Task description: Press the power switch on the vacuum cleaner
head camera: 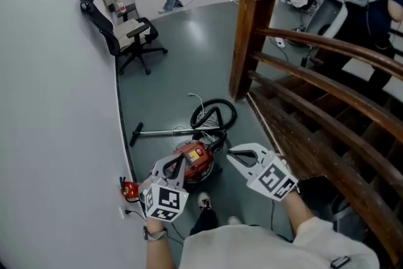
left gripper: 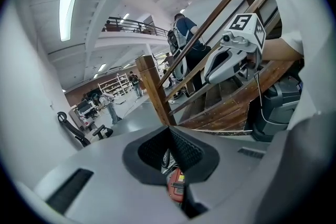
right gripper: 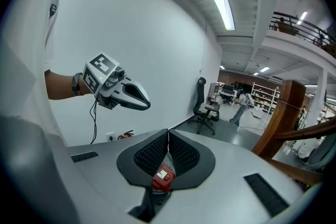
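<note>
Two tools are hanging side by side over the grey floor (head camera: 189,60), one in each hand, both angling downward. Left hand-held gripper (head camera: 179,162): its jaws are pressing together with nothing between them, and in the head view its tip is sitting over the red vacuum cleaner (head camera: 198,160). Right hand-held gripper (head camera: 230,153): its jaws are likewise meeting and carrying nothing, and it is hovering just to the right of the canister, apart from it. Vacuum cleaner: it is lying on the floor directly below and ahead of both tools, its red body showing through the gap under each closed pair of jaws. Black hose (head camera: 214,114): it is coiling just beyond the canister, ahead of the right hand-held gripper. Wand (head camera: 165,131): it is lying flat ahead of the left hand-held gripper, reaching toward the white wall (head camera: 50,104). Office chair (head camera: 129,34): it is standing well ahead, close to that wall. Wooden post (head camera: 253,28) and railing (head camera: 327,47): both are rising ahead and to the right of the right hand-held gripper
</note>
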### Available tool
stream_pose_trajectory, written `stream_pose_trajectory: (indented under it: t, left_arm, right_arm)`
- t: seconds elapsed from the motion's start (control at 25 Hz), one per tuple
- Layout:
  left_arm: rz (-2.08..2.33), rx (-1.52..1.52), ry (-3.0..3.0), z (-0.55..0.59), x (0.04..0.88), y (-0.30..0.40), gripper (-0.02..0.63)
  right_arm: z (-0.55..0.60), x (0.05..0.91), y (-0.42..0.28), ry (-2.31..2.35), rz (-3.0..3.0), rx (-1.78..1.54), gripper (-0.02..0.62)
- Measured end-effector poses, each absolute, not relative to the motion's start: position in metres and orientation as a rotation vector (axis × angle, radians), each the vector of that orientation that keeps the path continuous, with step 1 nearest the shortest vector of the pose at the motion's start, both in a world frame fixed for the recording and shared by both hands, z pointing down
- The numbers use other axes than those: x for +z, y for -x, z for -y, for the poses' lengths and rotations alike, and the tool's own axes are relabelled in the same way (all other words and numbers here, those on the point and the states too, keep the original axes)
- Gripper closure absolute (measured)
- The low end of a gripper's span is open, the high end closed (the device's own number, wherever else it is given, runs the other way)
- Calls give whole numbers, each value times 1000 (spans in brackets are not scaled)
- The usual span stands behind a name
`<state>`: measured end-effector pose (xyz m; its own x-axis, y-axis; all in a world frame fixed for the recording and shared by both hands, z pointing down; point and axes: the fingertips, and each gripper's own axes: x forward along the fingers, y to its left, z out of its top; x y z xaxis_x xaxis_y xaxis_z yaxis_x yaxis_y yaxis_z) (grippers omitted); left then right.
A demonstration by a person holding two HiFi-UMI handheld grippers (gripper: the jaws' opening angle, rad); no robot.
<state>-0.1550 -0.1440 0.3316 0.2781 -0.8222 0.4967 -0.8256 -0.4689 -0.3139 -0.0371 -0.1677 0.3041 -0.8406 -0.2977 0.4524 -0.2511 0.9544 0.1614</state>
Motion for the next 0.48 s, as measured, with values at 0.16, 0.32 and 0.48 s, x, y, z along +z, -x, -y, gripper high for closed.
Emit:
stream_pose_trajectory:
  t: [0.16, 0.32, 0.48]
  left_arm:
    - [1575, 976, -2518, 155, 340, 162, 609]
    - [1541, 979, -2529, 164, 349, 170, 608]
    - [1504, 984, -2541, 175, 360, 174, 608]
  right_arm:
    - [173, 314, 42, -410, 2593, -98, 566]
    - [175, 321, 50, -432, 2567, -91, 565]
    - [184, 330, 53, -468, 2565, -65, 565]
